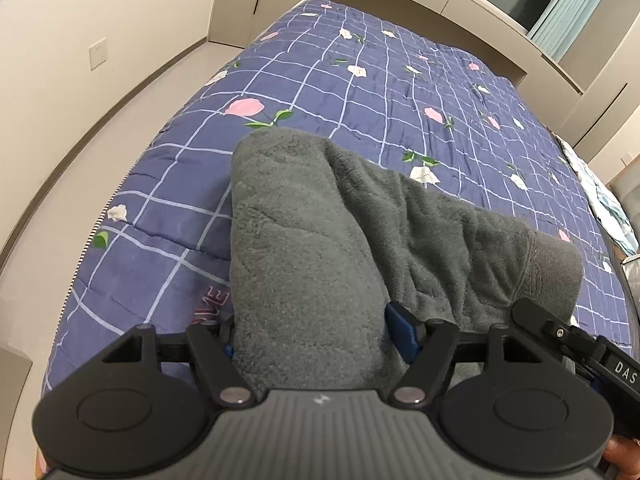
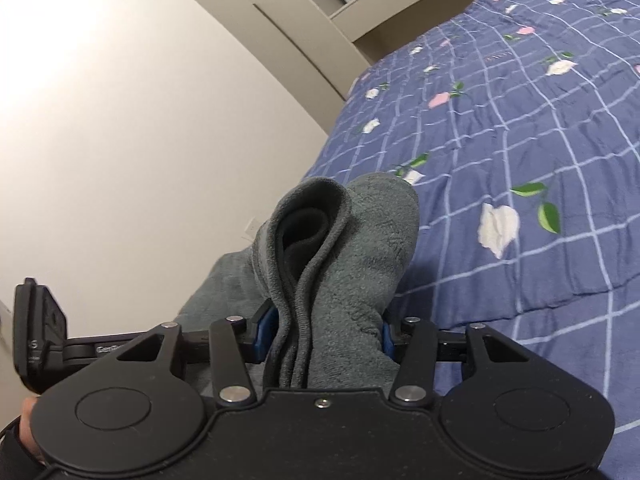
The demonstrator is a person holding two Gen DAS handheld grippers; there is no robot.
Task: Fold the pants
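Two wrist cameras, close over the bed

Each looks along its fingers; both share grey pants (image 1: pixel 320 248) centrally, quilt (image 1: pixel 400 92) toward twelve to two o'clock.

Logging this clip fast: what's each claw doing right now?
Left claw: closed on the grey pants.
Right claw: closed on the same pants, at a bunched hem.
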